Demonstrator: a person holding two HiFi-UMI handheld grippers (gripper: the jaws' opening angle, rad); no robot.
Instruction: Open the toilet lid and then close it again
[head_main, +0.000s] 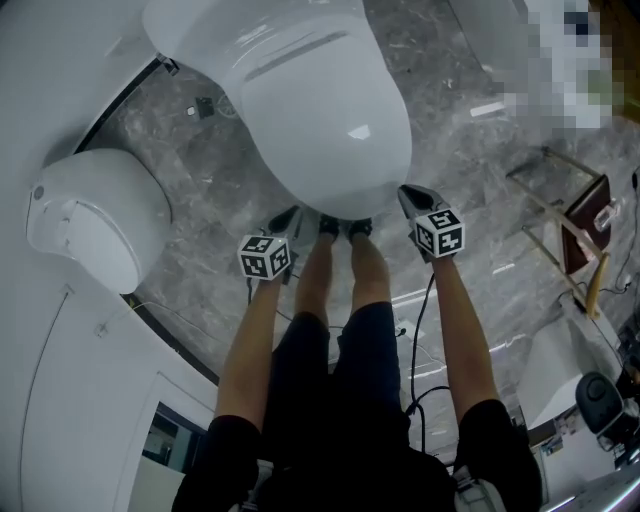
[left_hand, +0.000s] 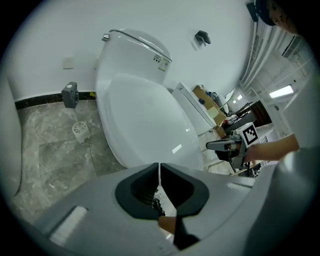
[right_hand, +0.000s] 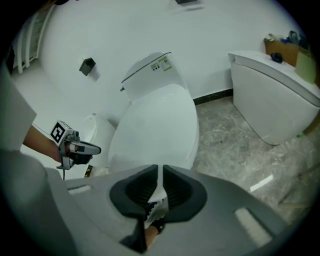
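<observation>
The white toilet stands with its lid (head_main: 330, 130) down, the tank (head_main: 250, 35) behind it. My left gripper (head_main: 284, 221) hangs at the lid's front left edge, its jaws shut and empty. My right gripper (head_main: 411, 199) is at the front right edge, also shut with nothing held. Whether either touches the rim I cannot tell. In the left gripper view the shut jaws (left_hand: 159, 168) point at the lid (left_hand: 145, 120), and the right gripper (left_hand: 226, 145) shows beyond it. In the right gripper view the jaws (right_hand: 160, 172) face the lid (right_hand: 155, 130), with the left gripper (right_hand: 82, 148) to the left.
A second white fixture (head_main: 95, 215) stands left of the toilet, and another (right_hand: 272, 95) to its right. A wooden stand (head_main: 570, 225) and cables lie on the grey marble floor at the right. The person's legs and shoes (head_main: 340, 228) are just before the bowl.
</observation>
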